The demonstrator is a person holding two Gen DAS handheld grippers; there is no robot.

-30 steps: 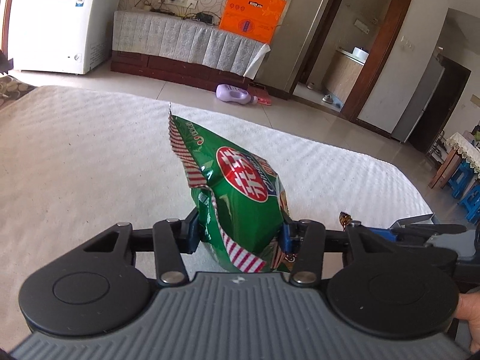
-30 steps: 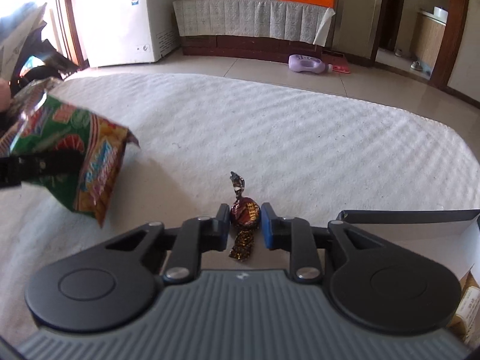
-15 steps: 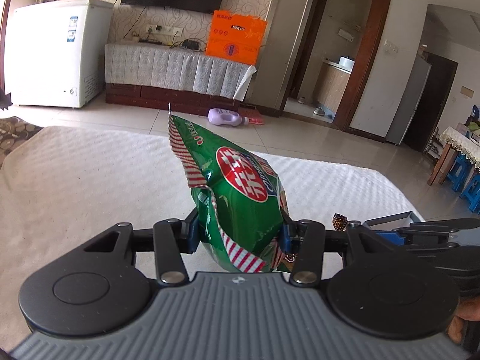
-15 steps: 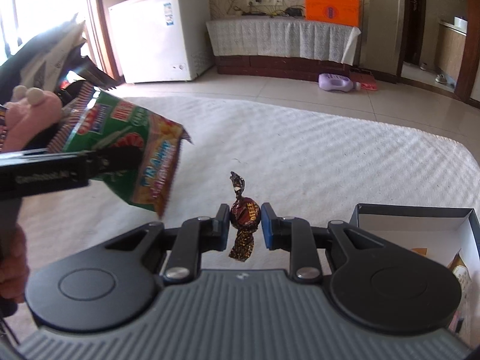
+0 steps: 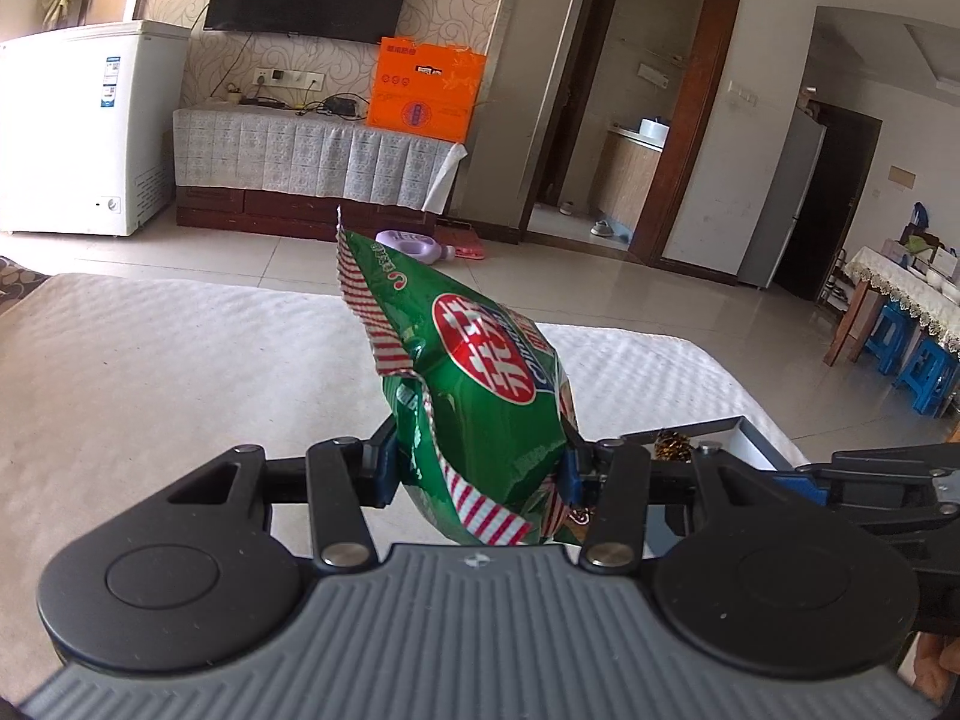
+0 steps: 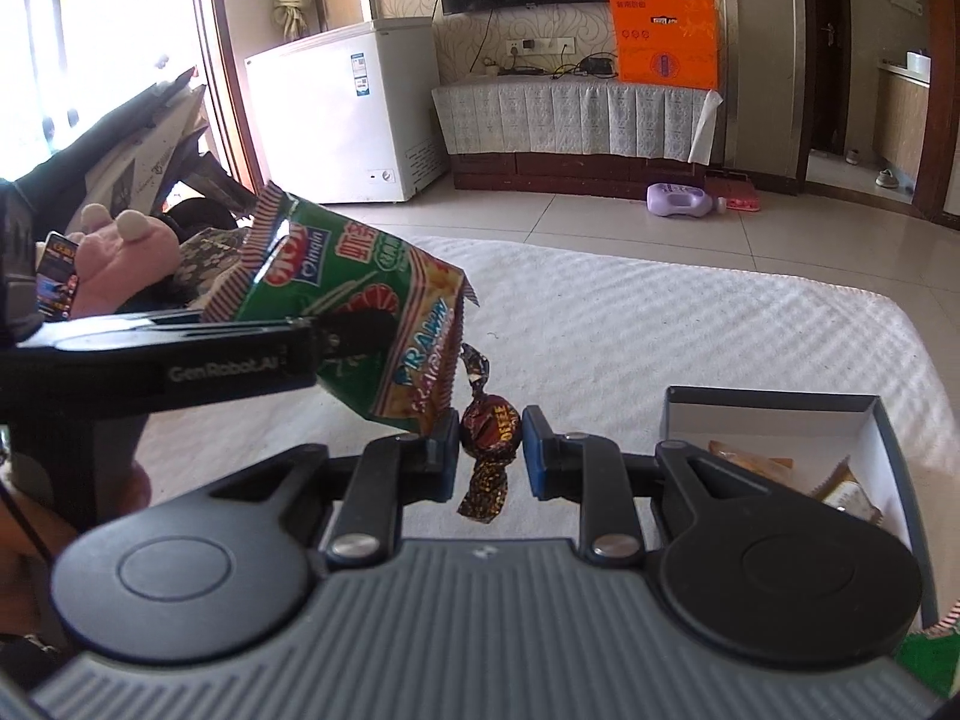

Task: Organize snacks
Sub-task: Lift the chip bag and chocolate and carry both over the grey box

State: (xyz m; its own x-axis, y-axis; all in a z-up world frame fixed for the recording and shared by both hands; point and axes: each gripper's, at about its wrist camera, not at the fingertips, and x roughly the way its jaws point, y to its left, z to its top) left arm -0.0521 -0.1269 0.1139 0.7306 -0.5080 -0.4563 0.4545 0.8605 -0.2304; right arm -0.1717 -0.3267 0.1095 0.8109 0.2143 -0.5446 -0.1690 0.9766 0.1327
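My left gripper [image 5: 480,468] is shut on a green snack bag [image 5: 474,396] with red-and-white striped edges, held up above the white textured table [image 5: 180,372]. The same bag [image 6: 360,312] shows at the left of the right wrist view, clamped in the left gripper's black fingers [image 6: 180,360]. My right gripper [image 6: 491,444] is shut on a dark brown wrapped candy [image 6: 489,420], its twisted ends sticking out above and below the pads. An open dark-rimmed box [image 6: 774,405] with white inside lies to the right, holding some wrapped snacks [image 6: 744,459].
The box's corner [image 5: 744,429] and the right gripper's arm [image 5: 870,474] show at the right of the left wrist view. Beyond the table's far edge are a tiled floor, a white freezer [image 6: 348,120], a covered cabinet [image 5: 312,162] and an orange bag [image 5: 426,90]. A pink plush toy [image 6: 120,258] sits at far left.
Both grippers have risen and tilted up with their loads, so more of the room shows. The two grippers have come closer together, and the box has come into the right wrist view.
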